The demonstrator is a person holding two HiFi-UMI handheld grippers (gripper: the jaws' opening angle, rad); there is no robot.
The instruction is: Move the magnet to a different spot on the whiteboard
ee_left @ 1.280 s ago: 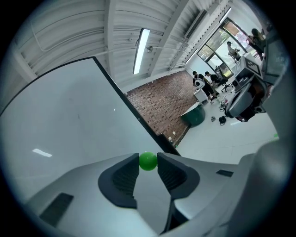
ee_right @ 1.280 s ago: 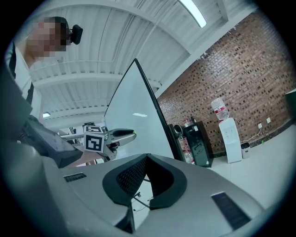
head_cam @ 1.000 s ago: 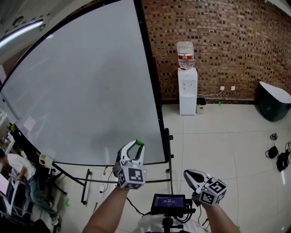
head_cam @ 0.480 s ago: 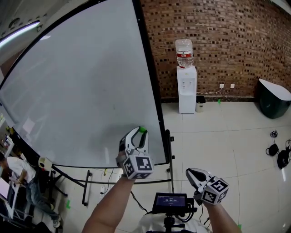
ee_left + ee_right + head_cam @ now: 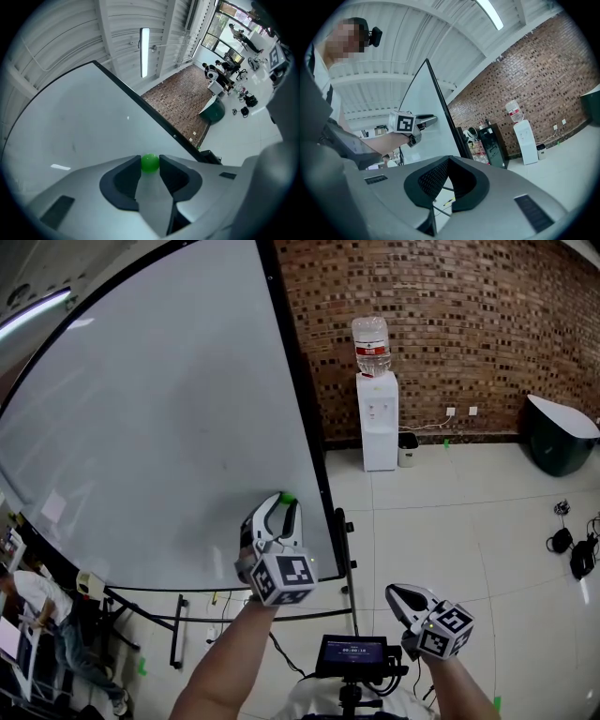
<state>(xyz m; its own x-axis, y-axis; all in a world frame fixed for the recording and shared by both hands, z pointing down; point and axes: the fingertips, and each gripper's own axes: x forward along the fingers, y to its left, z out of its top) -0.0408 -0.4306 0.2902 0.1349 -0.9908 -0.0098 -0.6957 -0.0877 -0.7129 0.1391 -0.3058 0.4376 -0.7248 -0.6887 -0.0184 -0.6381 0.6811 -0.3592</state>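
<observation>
Green round magnet [image 5: 150, 162] is pinched between the left gripper's [image 5: 282, 502] jaw tips, low centre of frame, at the large white whiteboard's [image 5: 159, 427] lower right corner. At lower right, the right gripper [image 5: 394, 592] has its jaws pressed together, empty.

Green magnet [image 5: 150, 162], white whiteboard [image 5: 169, 427] with black frame, red-brown brick wall [image 5: 450, 324], white water dispenser [image 5: 378, 418], black-and-white square markers on the left gripper [image 5: 284, 504]

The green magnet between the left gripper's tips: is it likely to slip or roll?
The green magnet looks round and glossy, so it could slip, since the left gripper pinches it only at the tips. It is small, so probably light. Dropped off the whiteboard, it would likely roll.
</observation>
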